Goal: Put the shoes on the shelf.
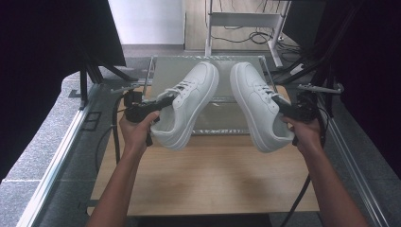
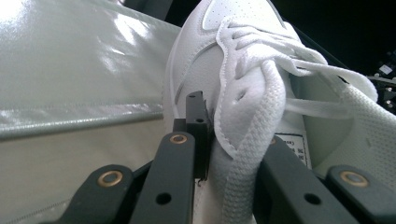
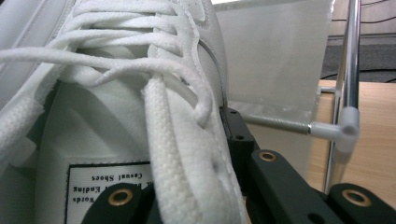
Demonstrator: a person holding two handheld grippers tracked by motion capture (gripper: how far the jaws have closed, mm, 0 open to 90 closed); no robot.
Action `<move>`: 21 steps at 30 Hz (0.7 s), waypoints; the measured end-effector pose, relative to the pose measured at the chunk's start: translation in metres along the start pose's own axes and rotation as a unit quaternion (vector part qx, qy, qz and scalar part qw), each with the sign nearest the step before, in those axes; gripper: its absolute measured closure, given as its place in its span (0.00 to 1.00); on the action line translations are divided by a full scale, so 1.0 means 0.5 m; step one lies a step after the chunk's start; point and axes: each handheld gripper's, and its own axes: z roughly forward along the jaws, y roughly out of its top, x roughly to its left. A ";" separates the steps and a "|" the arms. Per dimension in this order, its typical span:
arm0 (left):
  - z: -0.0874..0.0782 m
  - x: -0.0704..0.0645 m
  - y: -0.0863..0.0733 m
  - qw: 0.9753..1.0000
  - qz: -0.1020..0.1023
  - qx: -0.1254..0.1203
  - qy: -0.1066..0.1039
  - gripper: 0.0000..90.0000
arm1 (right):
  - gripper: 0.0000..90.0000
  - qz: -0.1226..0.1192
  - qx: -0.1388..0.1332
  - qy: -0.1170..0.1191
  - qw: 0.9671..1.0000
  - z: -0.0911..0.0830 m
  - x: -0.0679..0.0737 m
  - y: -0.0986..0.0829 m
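The left gripper (image 1: pixel 163 101) is pinching the side wall of the left shoe (image 1: pixel 187 104) up by the lace holes, one black jaw outside the upper and the other inside the opening. From the left gripper view the jaws sit tight on the white collar edge of that shoe (image 2: pixel 243 93), with a flat lace (image 2: pixel 247 177) running down between them. The person's left hand (image 1: pixel 135 130) wraps the handle just below.

The right gripper (image 1: pixel 283 105) has the right shoe (image 1: pixel 257 104) the same way: its jaws are clamped on the upper beside the laces, one inside by the tongue label (image 3: pixel 109 179), the other outside against the shoe's (image 3: pixel 140 93) side. The right hand (image 1: pixel 305 132) holds it from underneath.

Both shoes are up in the air above the wooden table (image 1: pixel 213 179), toes pointing away from the person and tilted apart from each other, heels nearer the person. They are near each other but not touching. Beneath and behind them sits a shallow shiny tray (image 1: pixel 165 71) with a thin metal rail (image 3: pixel 348 60) round it, standing at the far end of the table.
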 end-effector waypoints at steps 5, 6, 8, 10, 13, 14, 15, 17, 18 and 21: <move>0.008 0.009 0.019 1.000 -0.005 0.007 -0.002 0.93 | 0.96 0.011 -0.004 -0.002 1.000 0.014 0.003 0.015; 0.009 0.010 0.023 1.000 -0.001 0.008 0.002 0.93 | 0.96 0.010 -0.005 -0.003 1.000 0.018 0.003 0.018; 0.012 0.013 0.033 1.000 0.000 0.009 0.010 0.93 | 0.96 0.012 -0.006 -0.004 1.000 0.025 0.005 0.024; 0.016 0.019 0.041 1.000 -0.003 0.008 0.011 0.93 | 0.96 0.014 -0.009 -0.005 1.000 0.031 0.007 0.031; 0.021 0.029 0.051 1.000 -0.016 0.002 0.009 0.93 | 0.96 0.024 -0.010 -0.001 1.000 0.039 0.007 0.040; 0.021 0.031 0.055 1.000 -0.016 0.000 0.009 0.93 | 0.96 0.024 -0.011 0.001 1.000 0.045 0.009 0.046; 0.023 0.031 0.058 1.000 -0.020 -0.004 0.008 0.93 | 0.96 0.025 -0.010 0.000 1.000 0.047 0.010 0.049; 0.024 0.032 0.066 1.000 -0.018 -0.007 0.007 0.93 | 0.96 0.025 -0.009 0.000 1.000 0.049 0.011 0.052; 0.027 0.030 0.075 1.000 -0.020 -0.011 0.008 0.93 | 0.96 0.023 -0.010 -0.002 1.000 0.053 0.014 0.058; 0.031 0.027 0.089 1.000 -0.020 -0.015 0.010 0.93 | 0.96 0.015 -0.011 -0.011 1.000 0.056 0.019 0.070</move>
